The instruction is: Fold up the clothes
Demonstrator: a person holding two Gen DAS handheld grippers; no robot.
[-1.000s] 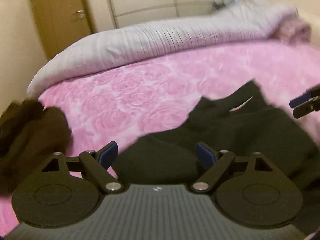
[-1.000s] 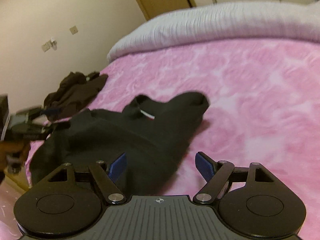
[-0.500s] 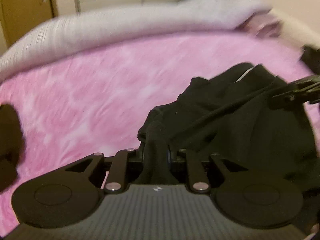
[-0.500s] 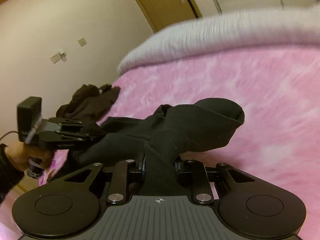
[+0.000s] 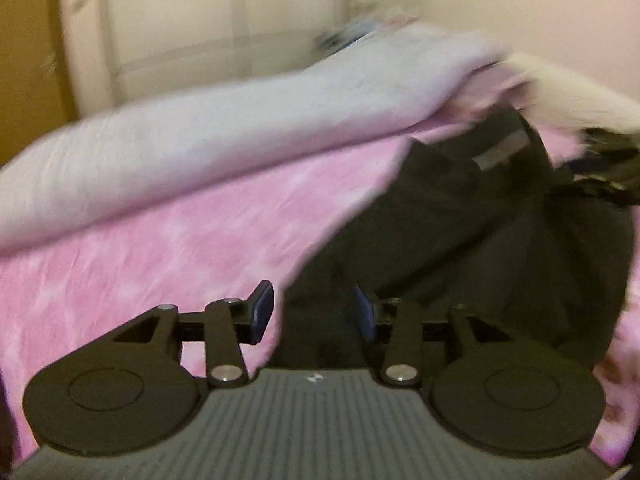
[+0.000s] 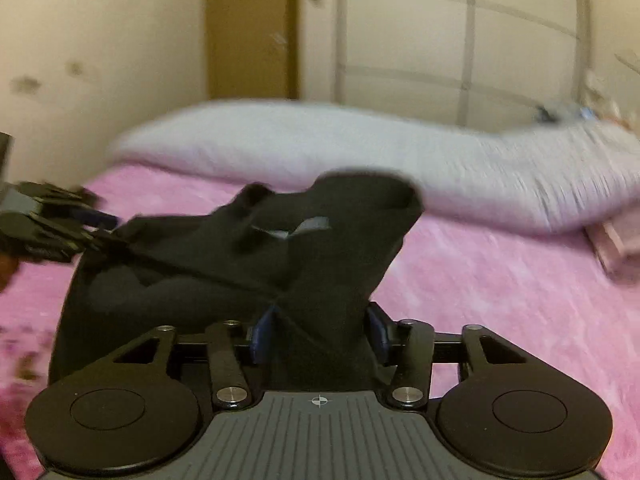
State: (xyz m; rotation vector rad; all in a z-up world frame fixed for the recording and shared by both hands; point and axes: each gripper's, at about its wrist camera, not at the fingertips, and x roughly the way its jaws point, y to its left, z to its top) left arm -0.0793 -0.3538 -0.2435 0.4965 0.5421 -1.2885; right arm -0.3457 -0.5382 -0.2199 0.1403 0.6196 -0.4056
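A black garment is lifted off the pink bedspread, one sleeve sticking up and a grey neck label showing. My right gripper has a bunch of this cloth filling the gap and touching both blue pads while its jaws are opening. In the left wrist view the black garment hangs between the jaws of my left gripper. Those jaws are opening too, and the left pad stands clear of the cloth. Each view shows the other gripper, blurred, at the garment's far edge.
A rolled grey-white duvet runs along the far side of the bed. Behind it are pale wardrobe doors and a wooden door. A folded pink cloth lies at the right edge of the bed.
Both grippers shut on the black garment, lifted it and swung it towards the duvet. Their jaws now stand wider apart than half a second ago. The brown clothes pile has left both views.
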